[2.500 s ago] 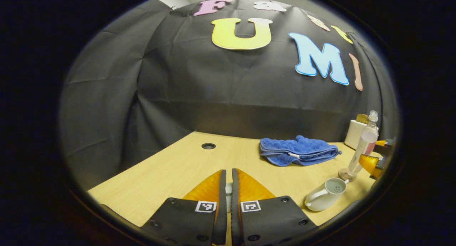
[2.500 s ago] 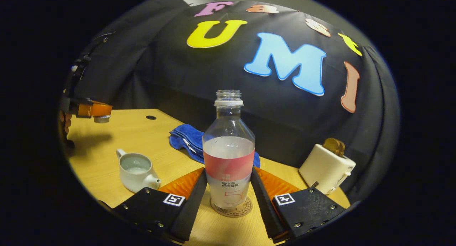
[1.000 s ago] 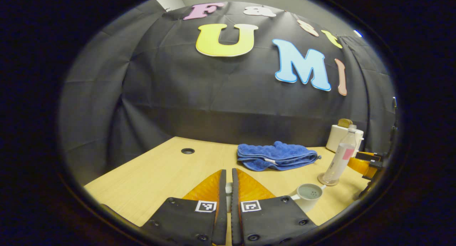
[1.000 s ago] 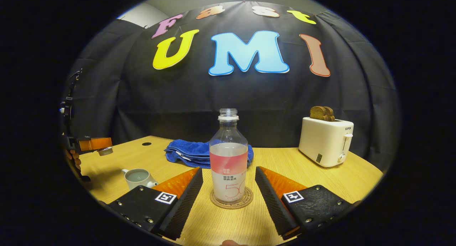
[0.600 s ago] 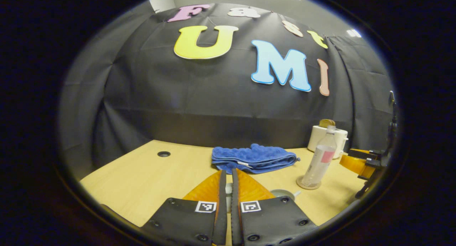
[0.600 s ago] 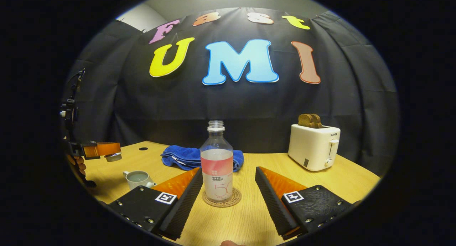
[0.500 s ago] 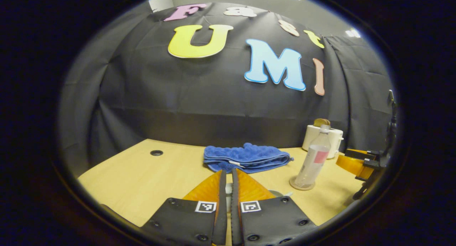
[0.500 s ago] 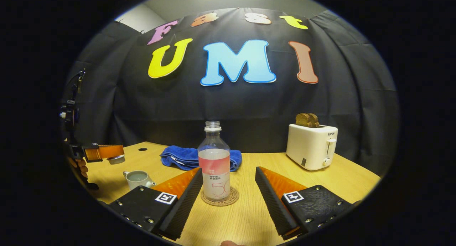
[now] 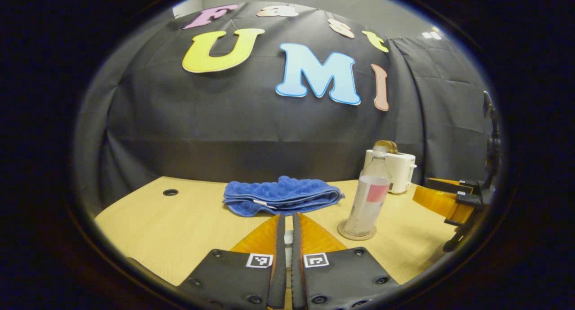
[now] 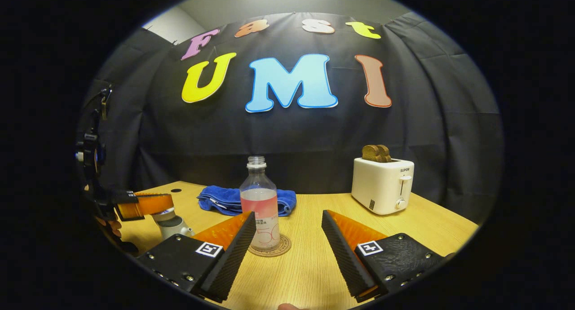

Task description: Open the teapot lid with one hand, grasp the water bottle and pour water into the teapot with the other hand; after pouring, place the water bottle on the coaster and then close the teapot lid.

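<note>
The clear water bottle, capless and with a pink label, stands upright on the round coaster. My right gripper is open, drawn back from the bottle, which stands ahead of its left finger. The white teapot sits at the left. My left gripper is directly over it, shut on the teapot lid; the lid looks to rest on the pot's rim. In the left gripper view my left gripper is shut, with the lid's knob between its fingers. The bottle, the coaster and my right gripper lie to its right.
A folded blue towel lies behind the bottle on the wooden table. A white toaster holding bread stands at the back right. A cable hole is at the table's far left. A hand holds the left gripper.
My right gripper has let go of the bottle on the coaster and backed away. My left gripper has carried the lid right and down, from beside the teapot to right over it.
</note>
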Demonstrator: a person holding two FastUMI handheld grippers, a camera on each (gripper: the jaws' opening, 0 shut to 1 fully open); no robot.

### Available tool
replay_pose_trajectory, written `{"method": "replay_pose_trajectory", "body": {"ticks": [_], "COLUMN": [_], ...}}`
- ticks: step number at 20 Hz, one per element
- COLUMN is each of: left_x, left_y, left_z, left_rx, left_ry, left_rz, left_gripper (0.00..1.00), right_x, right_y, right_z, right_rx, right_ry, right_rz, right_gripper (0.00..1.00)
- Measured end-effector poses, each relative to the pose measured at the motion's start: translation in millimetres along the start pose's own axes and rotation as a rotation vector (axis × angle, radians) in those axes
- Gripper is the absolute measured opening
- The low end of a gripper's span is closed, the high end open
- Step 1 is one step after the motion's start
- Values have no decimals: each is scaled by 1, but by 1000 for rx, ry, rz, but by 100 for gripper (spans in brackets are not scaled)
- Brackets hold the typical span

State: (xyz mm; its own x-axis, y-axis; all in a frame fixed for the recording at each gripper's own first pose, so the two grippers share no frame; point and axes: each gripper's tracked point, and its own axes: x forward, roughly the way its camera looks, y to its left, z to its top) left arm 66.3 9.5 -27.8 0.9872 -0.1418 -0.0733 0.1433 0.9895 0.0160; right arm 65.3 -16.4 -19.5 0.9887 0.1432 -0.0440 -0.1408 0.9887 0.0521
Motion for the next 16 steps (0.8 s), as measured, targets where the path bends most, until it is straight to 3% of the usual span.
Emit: {"method": "replay_pose_trajectory", "body": {"ticks": [9,16], "left_x": [10,11], "left_y": [5,5], "left_z": [-13,-18], "left_rx": [40,32], "left_ry": [26,35], "left_rz": [49,53], "left_gripper": [11,15], "right_x": [-7,-7], "right_y": [-9,-6], "right_z": [12,10], "right_rx": [88,77], "right_ry": [-37,-32], "right_rz": [-1,4], "right_gripper": [93,93]}}
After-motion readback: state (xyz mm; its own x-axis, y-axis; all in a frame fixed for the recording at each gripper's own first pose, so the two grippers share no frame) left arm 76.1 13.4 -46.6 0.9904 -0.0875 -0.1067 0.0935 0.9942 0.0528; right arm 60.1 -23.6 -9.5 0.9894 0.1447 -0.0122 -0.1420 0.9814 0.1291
